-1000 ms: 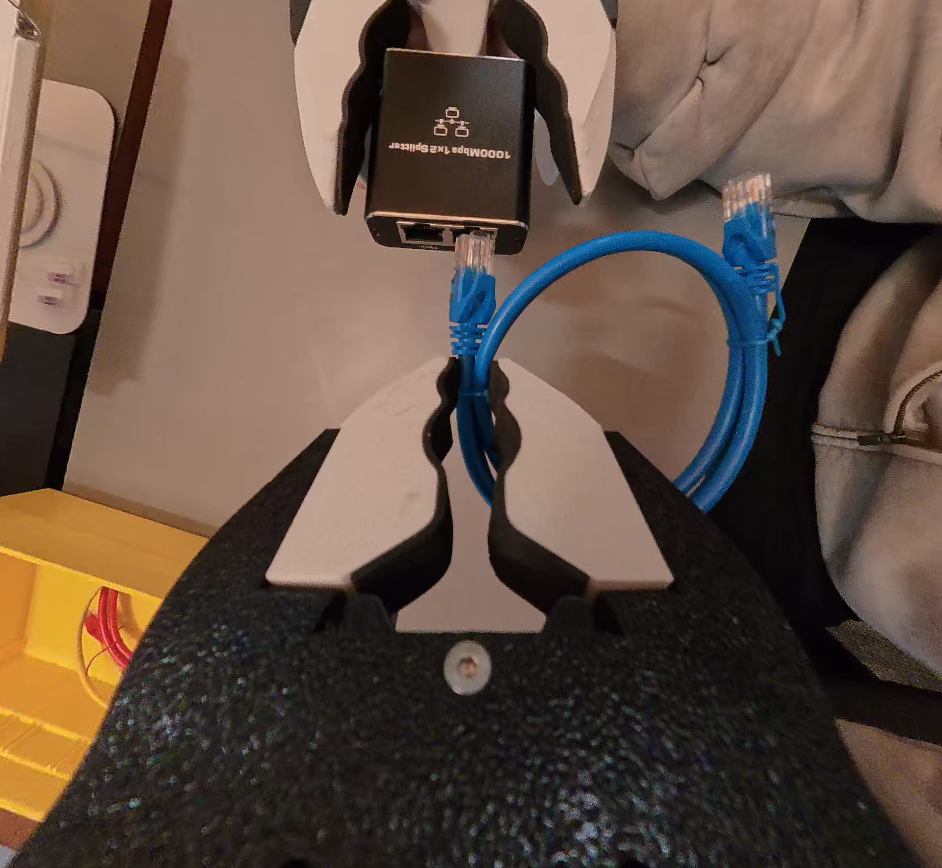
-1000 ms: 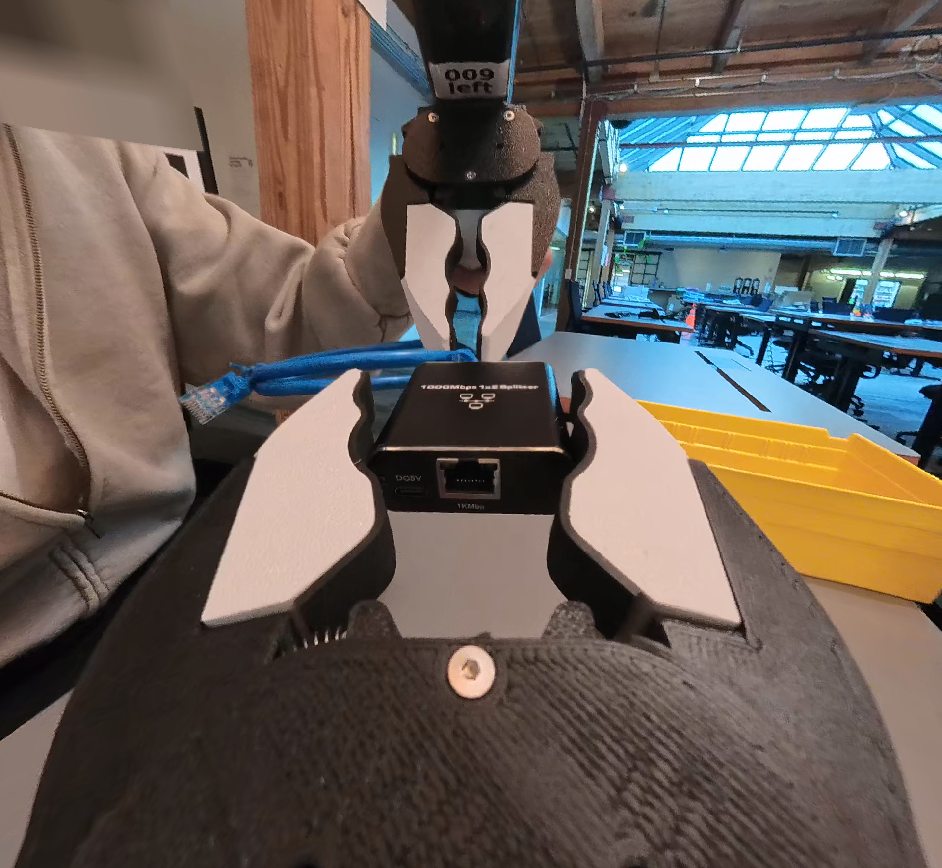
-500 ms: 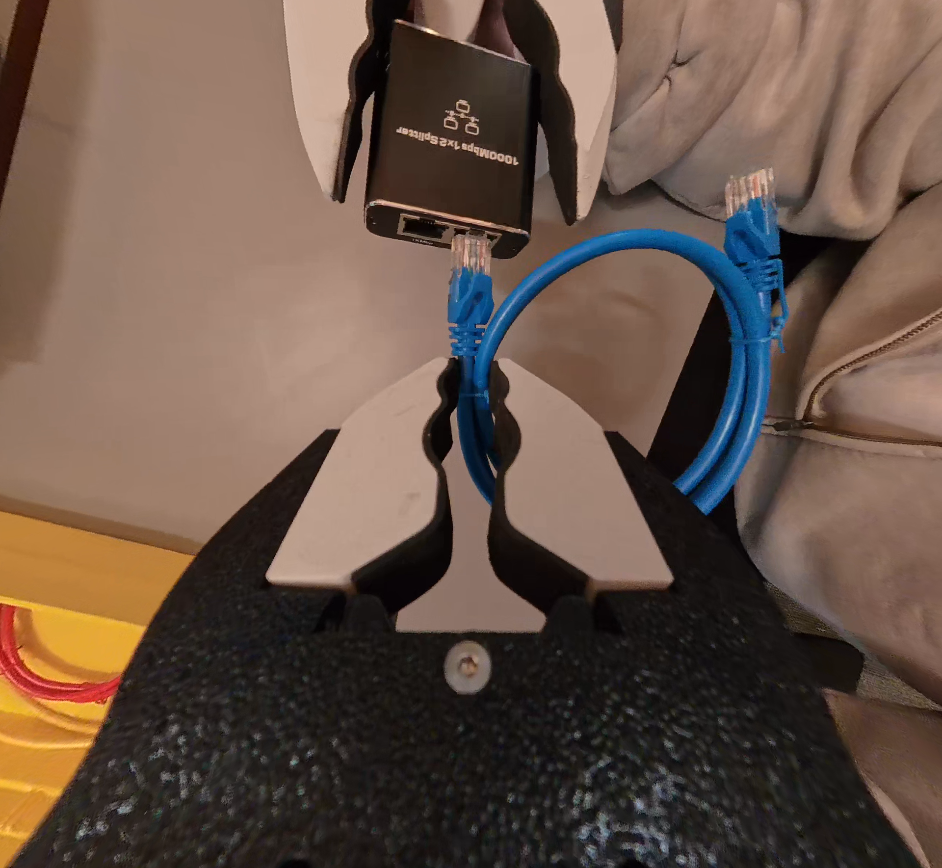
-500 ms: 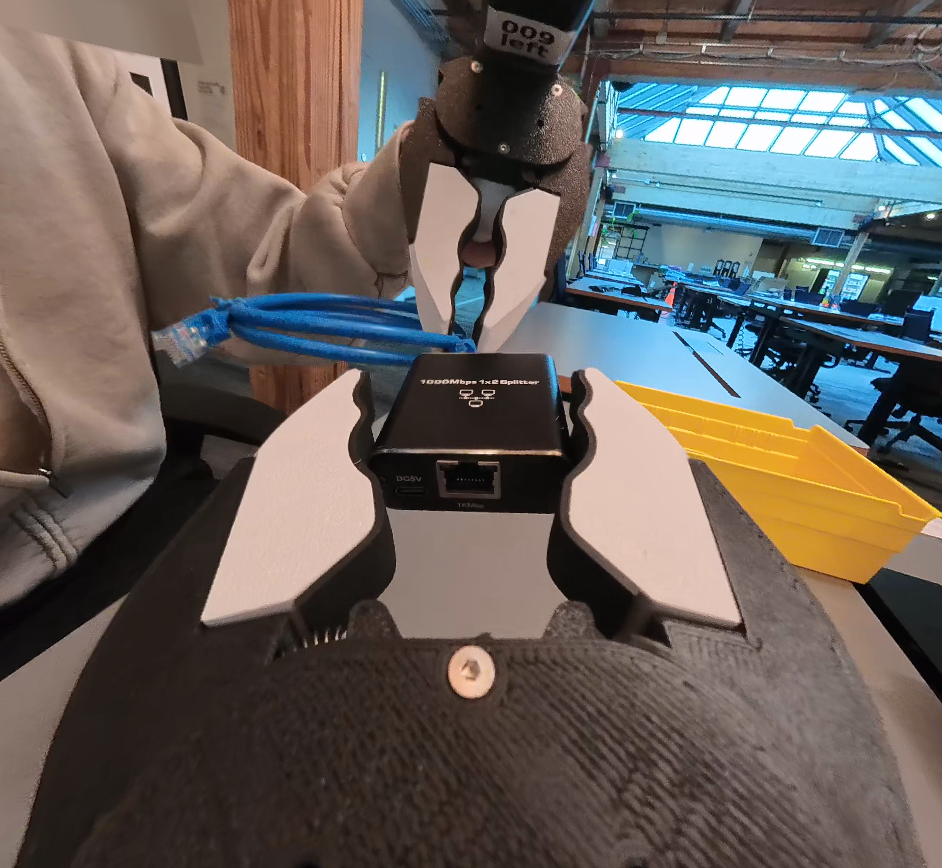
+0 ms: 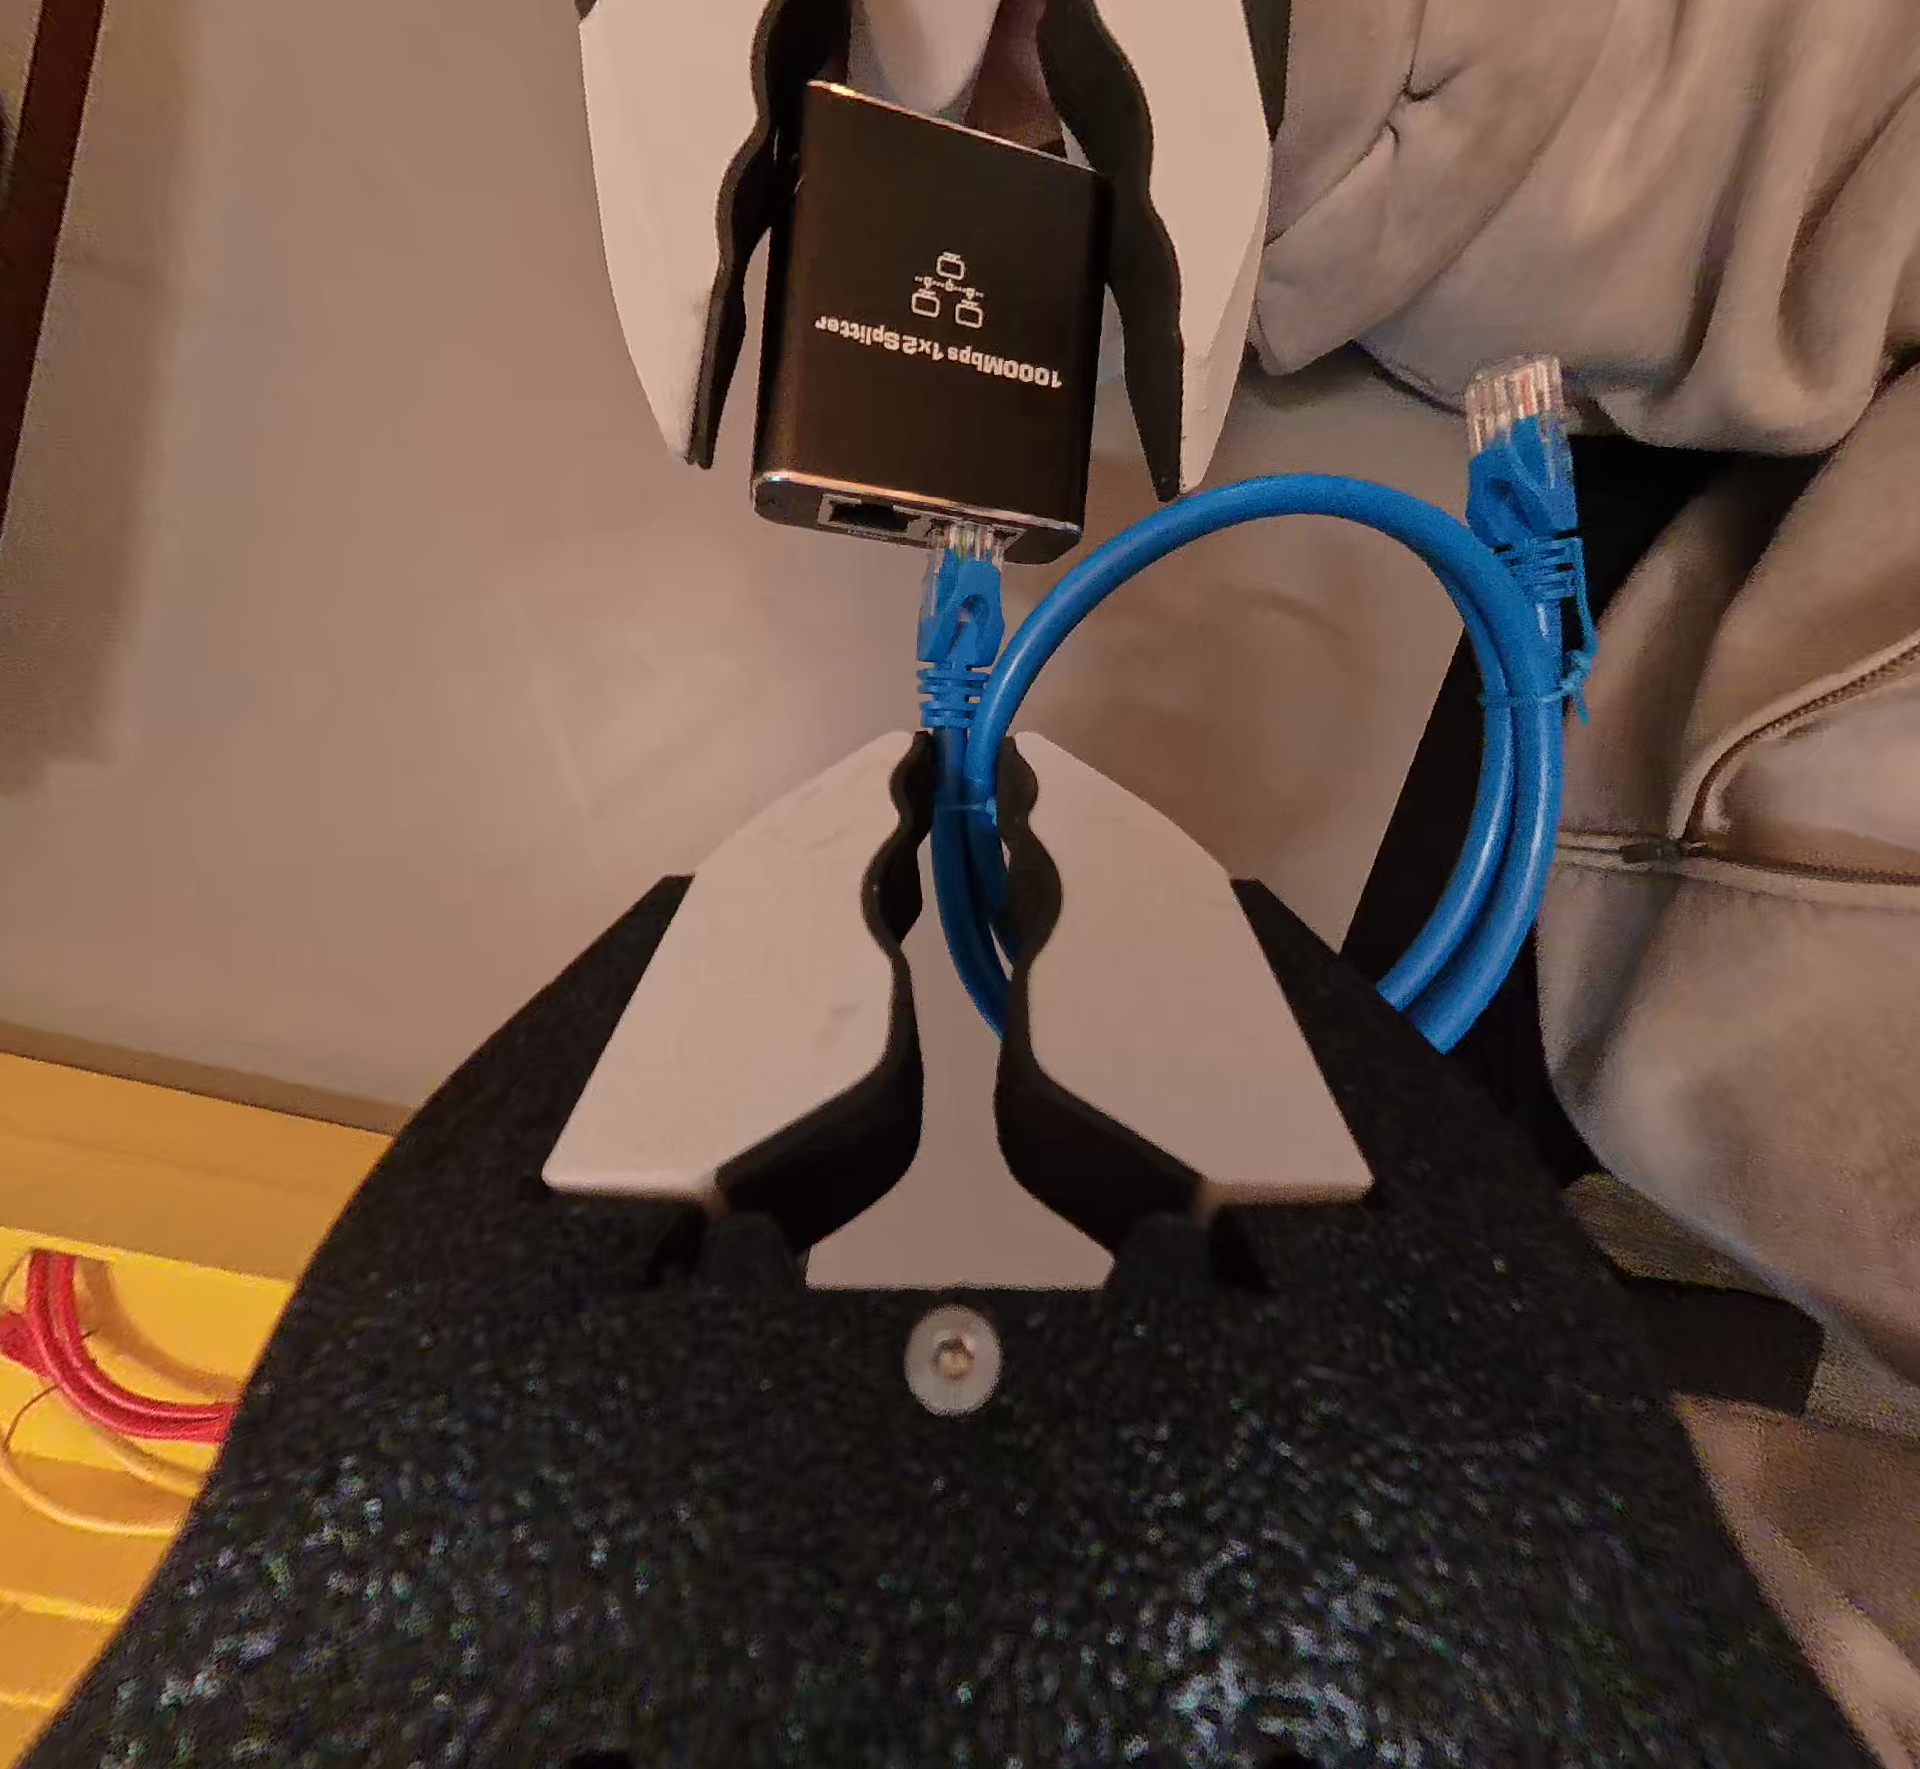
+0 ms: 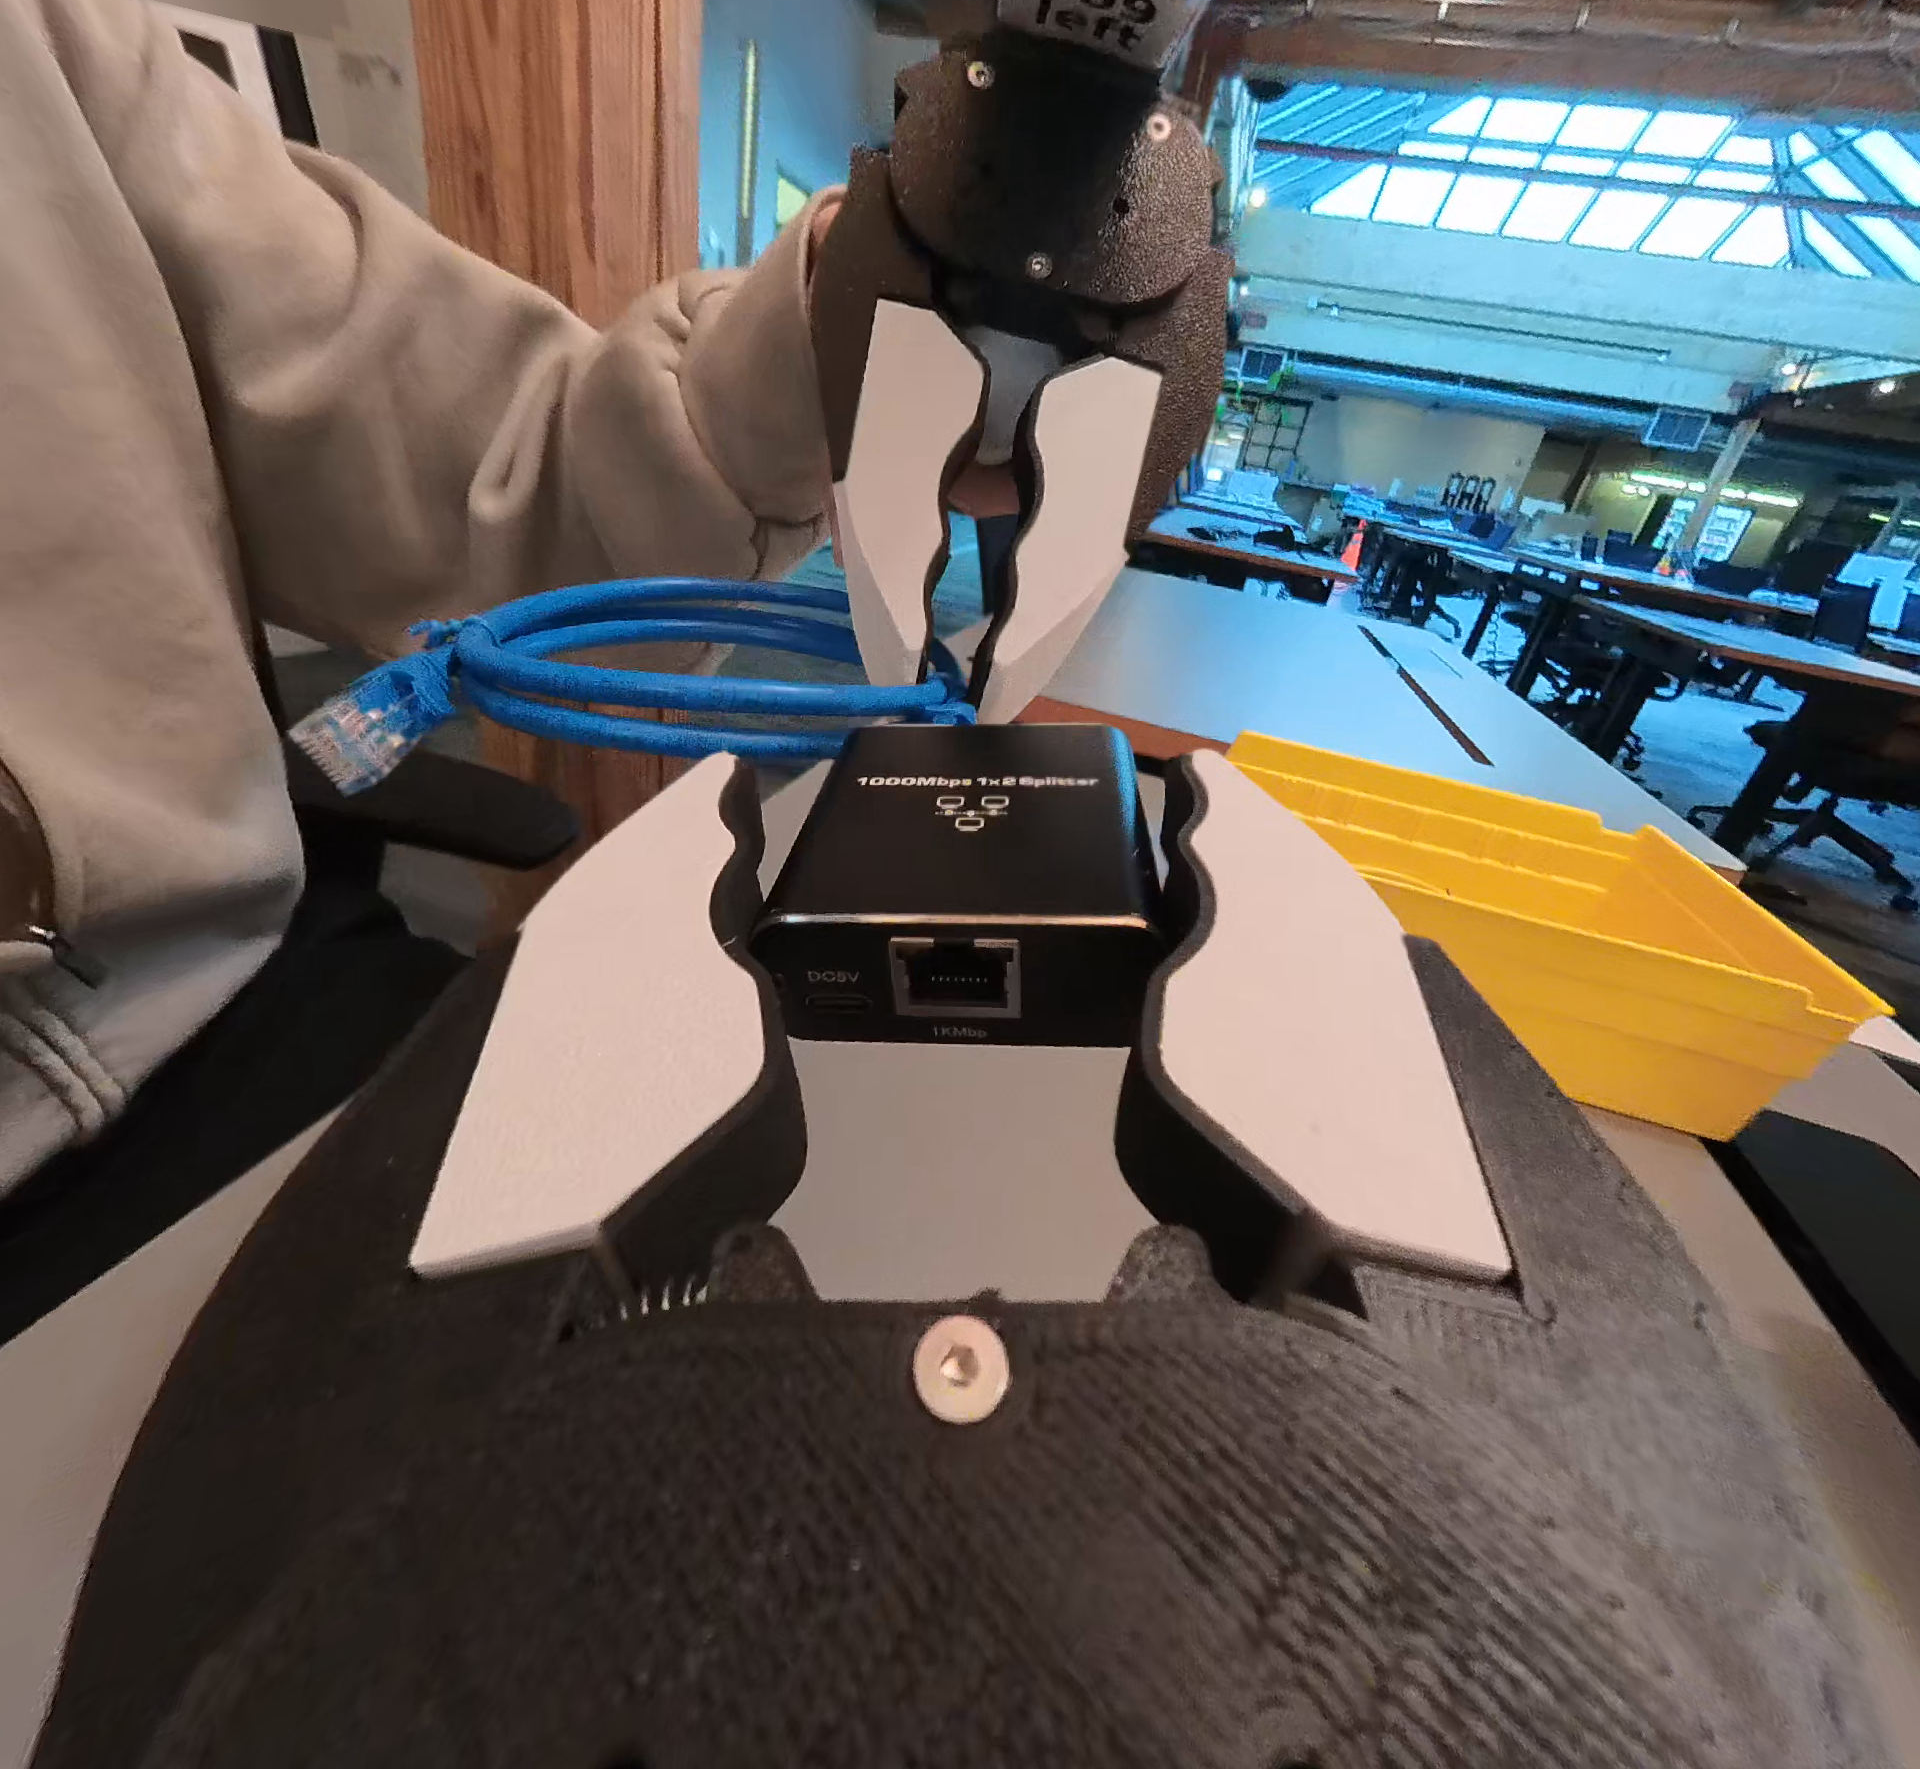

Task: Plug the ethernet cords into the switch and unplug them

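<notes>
A small black switch (image 5: 930,317) is held between the fingers of my right gripper (image 5: 935,472), which comes in from the top of the left wrist view. My left gripper (image 5: 961,753) is shut on a coiled blue ethernet cord (image 5: 1496,784) just behind one plug (image 5: 958,592). That plug's clear tip sits in the mouth of the switch's right-hand port; the port beside it is empty. The cord's other plug (image 5: 1517,431) hangs free at the right. In the right wrist view my right gripper (image 6: 961,763) grips the switch (image 6: 971,846). The left gripper (image 6: 951,685) meets the switch's far end, where the join is hidden.
A yellow bin (image 6: 1558,930) stands on the grey table (image 6: 1247,659) at the right; it shows at lower left in the left wrist view (image 5: 104,1200) with red cable (image 5: 73,1376) inside. A person's grey sleeve (image 5: 1558,109) and a wooden post (image 6: 551,161) are close by. About 4 cm separates my left fingertips from my right.
The plug tip has gone from just below the port into its mouth. The switch has tilted slightly and both grippers have come closer together.
</notes>
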